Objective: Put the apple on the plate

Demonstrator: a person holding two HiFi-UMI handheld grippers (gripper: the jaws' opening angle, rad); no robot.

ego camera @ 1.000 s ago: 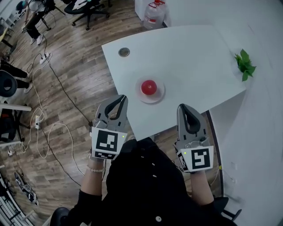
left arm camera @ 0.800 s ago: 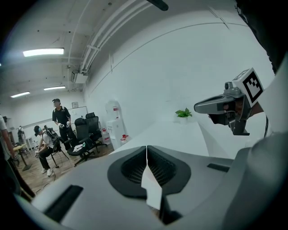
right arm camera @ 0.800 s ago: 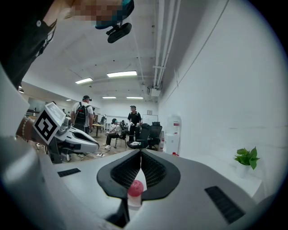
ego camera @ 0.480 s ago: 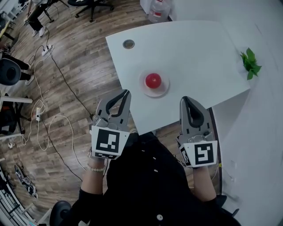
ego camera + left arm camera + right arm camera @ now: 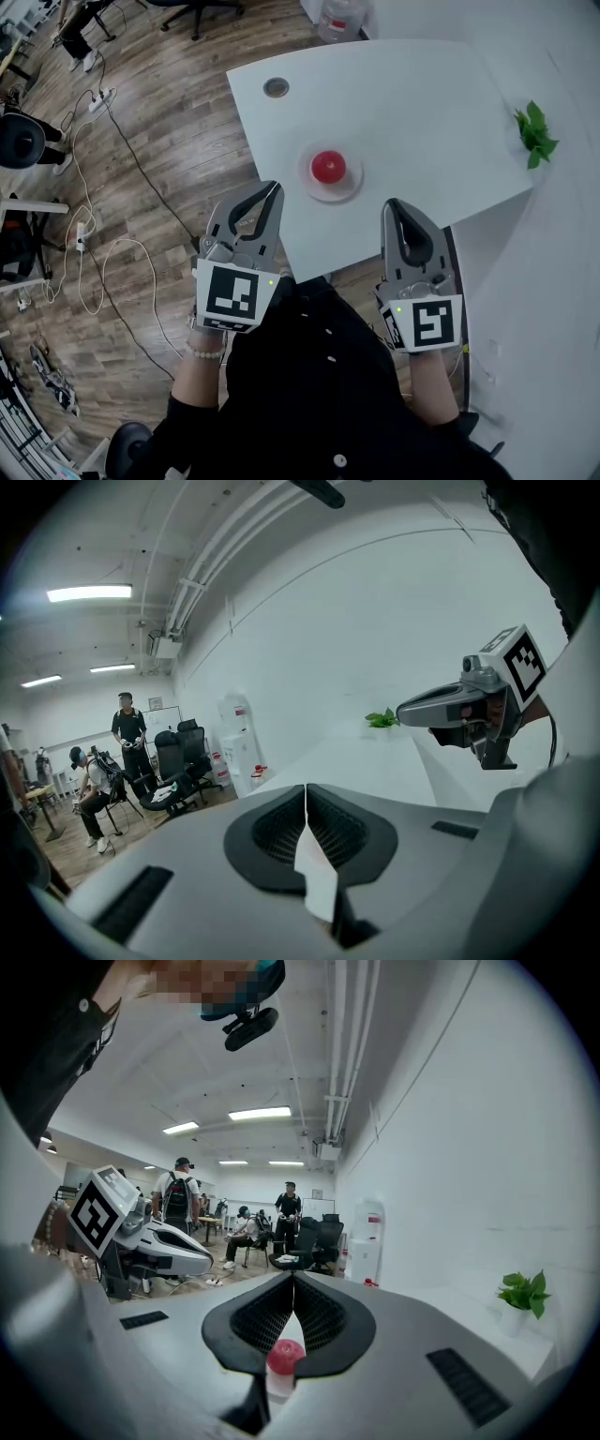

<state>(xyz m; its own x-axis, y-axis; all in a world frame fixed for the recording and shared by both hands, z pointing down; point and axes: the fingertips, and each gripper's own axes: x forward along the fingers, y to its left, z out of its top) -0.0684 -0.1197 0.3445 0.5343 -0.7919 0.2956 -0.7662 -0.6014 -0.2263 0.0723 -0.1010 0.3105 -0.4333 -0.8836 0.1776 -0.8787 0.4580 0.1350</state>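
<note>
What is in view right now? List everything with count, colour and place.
apple: one, red, on the plate
plate: one, pale, mid-table, under the apple
table: one, white, ahead of the person
cable port: one, grey, table's far left corner
plant: one, green, far right
water jug: one, clear, beyond the table
cables: several, white and black, wooden floor at left
left gripper: one, grey, shut and empty, by the table's near edge
right gripper: one, grey, shut and empty, by the table's near edge
</note>
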